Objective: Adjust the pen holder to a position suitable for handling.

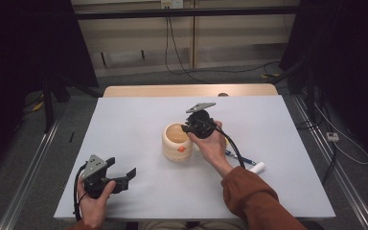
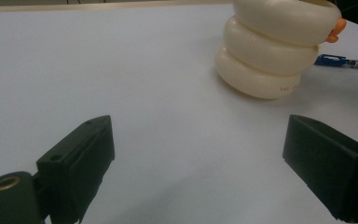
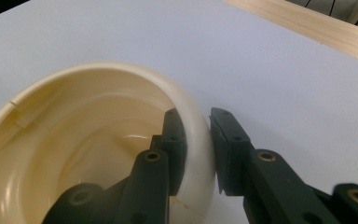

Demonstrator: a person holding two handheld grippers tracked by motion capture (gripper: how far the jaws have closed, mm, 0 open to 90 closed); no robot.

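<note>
Right claw (image 3: 196, 154) straddles the rim of the cream ribbed pot (image 1: 176, 142), one jaw inside and one outside, pads touching or nearly touching the wall.

From the right claw's own camera a thin gap seems to remain on the outer side, so I judge the grip loose at best; to do this step well, seat the jaws deeper over the rim and close squarely before lifting, keeping the pot upright. It stands mid-surface, a blue pen (image 1: 239, 158) and a white cap (image 1: 257, 167) lying just beside it on the right, well inside the white surface (image 1: 139, 120) edges. Left claw (image 1: 124, 176) rests open and empty near the front left, leaving broad bare room between it and the pot.
</note>
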